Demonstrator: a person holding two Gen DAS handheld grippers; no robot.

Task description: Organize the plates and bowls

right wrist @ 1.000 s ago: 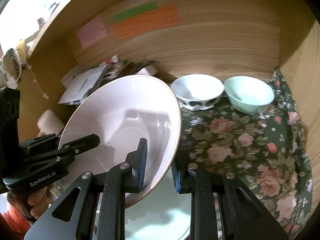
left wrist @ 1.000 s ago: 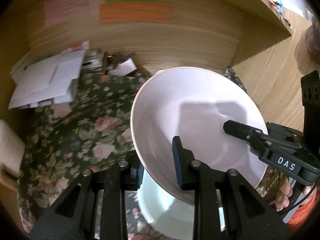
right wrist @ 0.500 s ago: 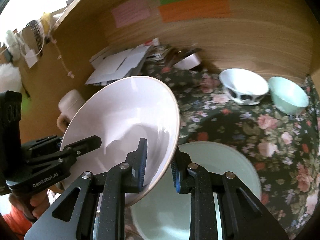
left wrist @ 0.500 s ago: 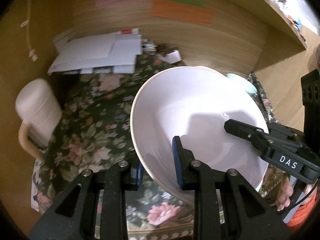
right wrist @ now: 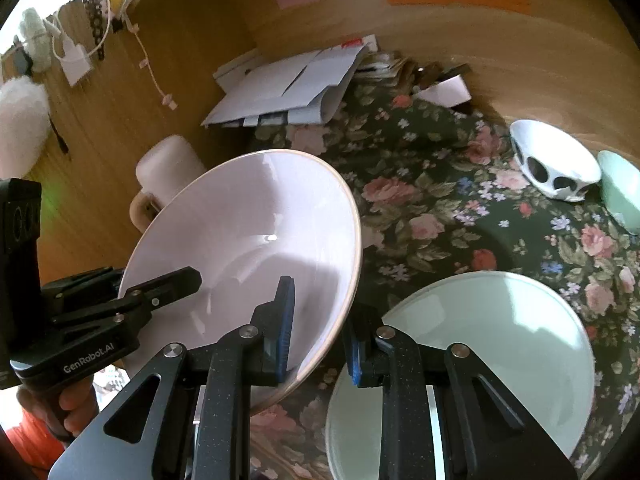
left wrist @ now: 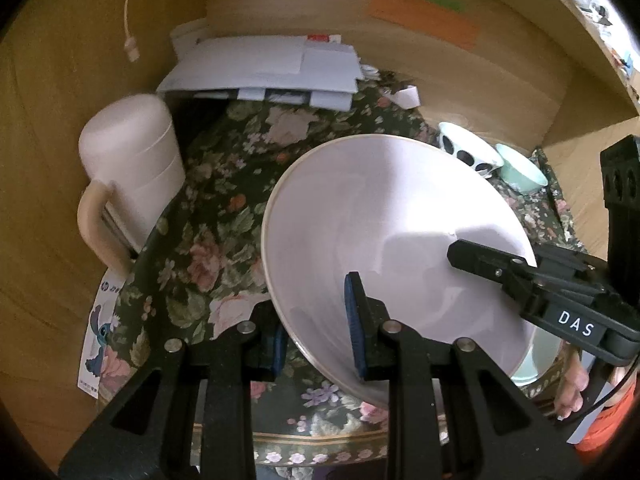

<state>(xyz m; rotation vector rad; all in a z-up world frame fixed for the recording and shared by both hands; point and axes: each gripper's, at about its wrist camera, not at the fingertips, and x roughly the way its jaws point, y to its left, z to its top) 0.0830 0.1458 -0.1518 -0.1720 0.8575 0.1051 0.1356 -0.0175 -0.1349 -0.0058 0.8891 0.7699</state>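
While both tools clamp its rim, the white bowl (left wrist: 384, 216) holds nothing.

Each camera sits close behind its own gripper and looks steeply down along the fingers, the left one facing the left side of the pink plate (left wrist: 384, 232) and the right one its right side (right wrist: 248, 248), both sharing the floral cloth (left wrist: 208, 240), far papers (right wrist: 288, 84) and wooden back wall (right wrist: 500, 44).
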